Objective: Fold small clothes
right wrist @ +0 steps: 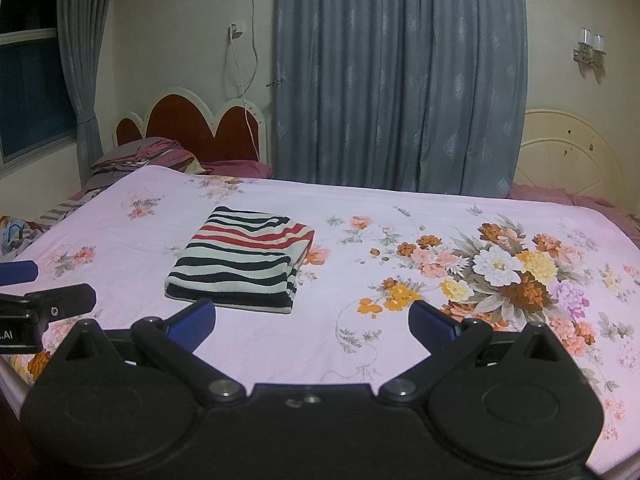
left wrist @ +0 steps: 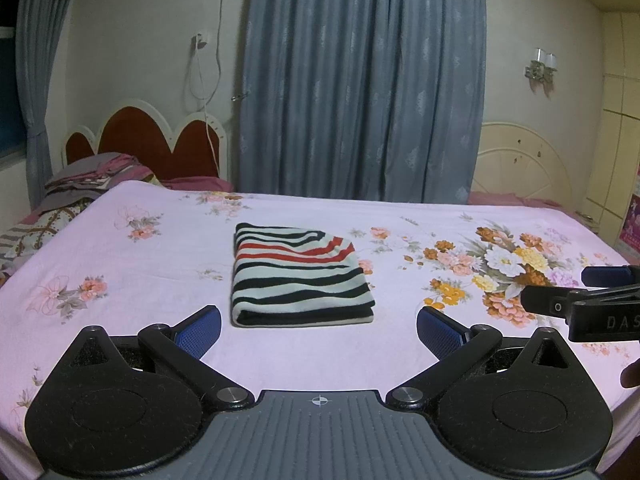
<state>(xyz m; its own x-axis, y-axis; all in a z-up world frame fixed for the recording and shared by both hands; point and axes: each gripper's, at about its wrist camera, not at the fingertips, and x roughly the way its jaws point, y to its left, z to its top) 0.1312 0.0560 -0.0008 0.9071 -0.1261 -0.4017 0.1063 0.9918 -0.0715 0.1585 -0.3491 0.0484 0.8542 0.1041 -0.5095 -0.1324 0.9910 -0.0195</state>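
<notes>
Far to the left of the left gripper [left wrist: 319, 330], a pile of crumpled bedding [left wrist: 86, 182] lies against a red headboard [left wrist: 152, 136], and a white cable [left wrist: 208, 92] hangs down the wall above it. The left gripper hovers low over the near part of the pink floral bedsheet [left wrist: 140, 248], its blue-padded fingers [left wrist: 202, 330] spread wide with nothing between them. Straight ahead of it, just beyond the fingertips and roughly centred between them, the striped garment [left wrist: 298, 276] lies folded into a neat rectangle on the sheet, black and white bands with a few red ones toward the far end. Behind it a blue-grey curtain [left wrist: 360, 80] covers the wall. The right gripper [right wrist: 312, 322] sits beside the left one at about the same height, likewise held wide apart and empty; from its camera the striped garment [right wrist: 244, 262] lies ahead and to the left, just past its left fingertip. To the right of that gripper, a large printed bouquet [right wrist: 516, 276] marks the sheet, with a cream headboard [right wrist: 568, 156] beyond and what seems to be a wall lamp [right wrist: 591, 50] above it.
</notes>
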